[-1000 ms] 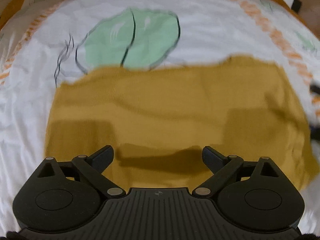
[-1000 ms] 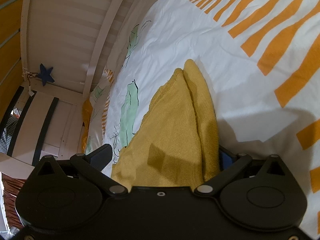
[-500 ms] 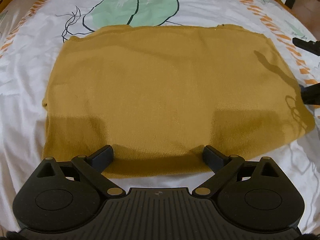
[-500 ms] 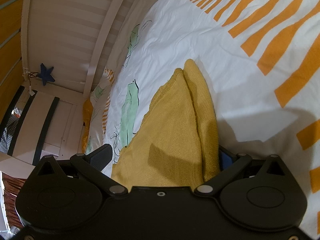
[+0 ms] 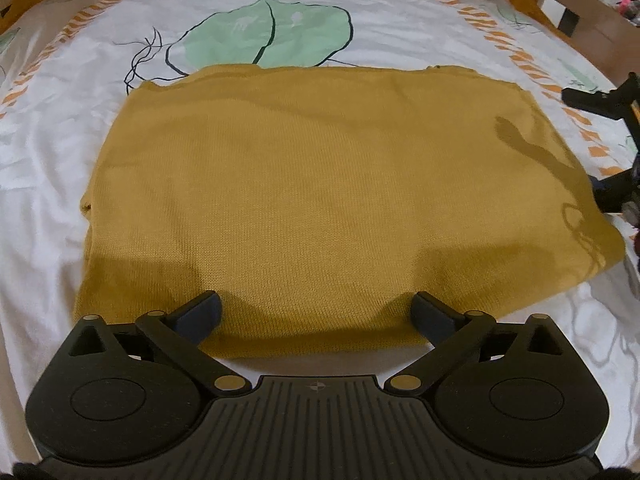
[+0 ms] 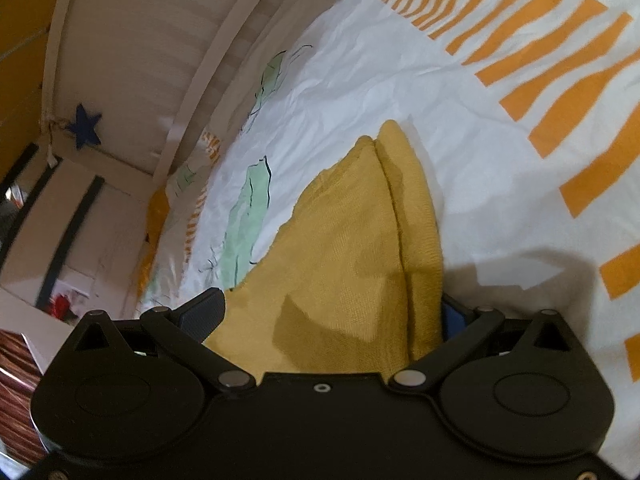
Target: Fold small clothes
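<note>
Left gripper (image 5: 316, 310) jaws are being opened wide over the mustard knit garment (image 5: 304, 200), nothing pinched. Right gripper (image 6: 332, 312) is being held agape around the garment's folded edge. A leaf-printed white bedsheet (image 5: 48, 168) is being bordered by a wooden bed frame (image 5: 576, 12).

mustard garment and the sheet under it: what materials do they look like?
Mustard garment: knit, likely cotton or acrylic yarn; fine ribbed stitch rows show, matte, soft thick folded edges in the right wrist view. Sheet: thin woven fabric, probably cotton; smooth, crisp small wrinkles, flat printed leaf and orange stripes. Fibre type is a guess for both.
</note>
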`<state>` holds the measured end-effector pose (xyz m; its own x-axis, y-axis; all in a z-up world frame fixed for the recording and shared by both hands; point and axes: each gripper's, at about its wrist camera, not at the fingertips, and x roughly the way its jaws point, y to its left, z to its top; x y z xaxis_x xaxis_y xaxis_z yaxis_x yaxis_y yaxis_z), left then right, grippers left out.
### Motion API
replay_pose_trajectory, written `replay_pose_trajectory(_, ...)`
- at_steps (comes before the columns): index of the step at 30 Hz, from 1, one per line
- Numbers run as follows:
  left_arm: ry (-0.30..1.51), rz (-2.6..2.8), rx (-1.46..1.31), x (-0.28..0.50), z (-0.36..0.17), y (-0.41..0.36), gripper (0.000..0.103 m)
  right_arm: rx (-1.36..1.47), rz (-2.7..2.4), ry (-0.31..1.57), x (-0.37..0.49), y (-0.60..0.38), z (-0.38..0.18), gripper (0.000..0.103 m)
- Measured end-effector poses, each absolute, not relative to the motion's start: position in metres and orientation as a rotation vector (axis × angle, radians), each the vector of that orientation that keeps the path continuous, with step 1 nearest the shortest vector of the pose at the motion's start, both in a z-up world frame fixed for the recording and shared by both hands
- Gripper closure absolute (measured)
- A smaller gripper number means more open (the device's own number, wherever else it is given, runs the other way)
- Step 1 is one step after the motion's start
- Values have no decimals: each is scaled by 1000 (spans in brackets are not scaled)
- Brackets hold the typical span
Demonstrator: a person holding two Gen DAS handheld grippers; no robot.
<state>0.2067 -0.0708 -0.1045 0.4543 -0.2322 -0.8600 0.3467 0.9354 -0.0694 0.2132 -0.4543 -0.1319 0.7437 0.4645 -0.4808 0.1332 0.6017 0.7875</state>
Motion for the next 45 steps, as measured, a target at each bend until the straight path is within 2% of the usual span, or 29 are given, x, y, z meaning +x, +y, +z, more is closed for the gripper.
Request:
replay_pose_trajectory(2, 1052, -380, 121, 210, -100, -68, 3, 880, 223, 733, 214, -451, -131, 0)
replay_pose_trajectory(5, 1039, -383, 83, 217, -85, -60, 13, 853, 236, 726, 213, -450, -131, 0)
replay_pose_trajectory(11, 981, -270, 34, 253, -50, -31, 13, 816, 232, 714, 211, -447, -130, 0)
replay_pose_trajectory(15, 968, -210, -15, 279, -45, -3, 13, 783, 208, 709, 209, -441, -129, 2)
replay_pose_trajectory(21, 1014, -137, -172, 302, -61, 42, 13, 705, 147, 727, 205, -434, -124, 17)
replay_pose_trajectory(26, 1032, -134, -167, 312, -60, 50, 13, 686, 77, 744, 206, -430, -120, 31)
replay_pose_trajectory(30, 1001, -132, -124, 312, -56, 50, 13, 673, 28, 786, 211, -428, -119, 66)
replay_pose_trajectory(31, 1004, -134, -125, 312, -56, 50, 13, 692, 18, 791, 212, -429, -119, 69)
replay_pose_trajectory(34, 1021, -151, -162, 314, -57, 57, 13, 701, -20, 798, 213, -426, -113, 75)
replay_pose_trajectory(45, 1019, -195, -247, 315, -47, 77, 13, 589, 63, 781, 227, -369, -49, 78)
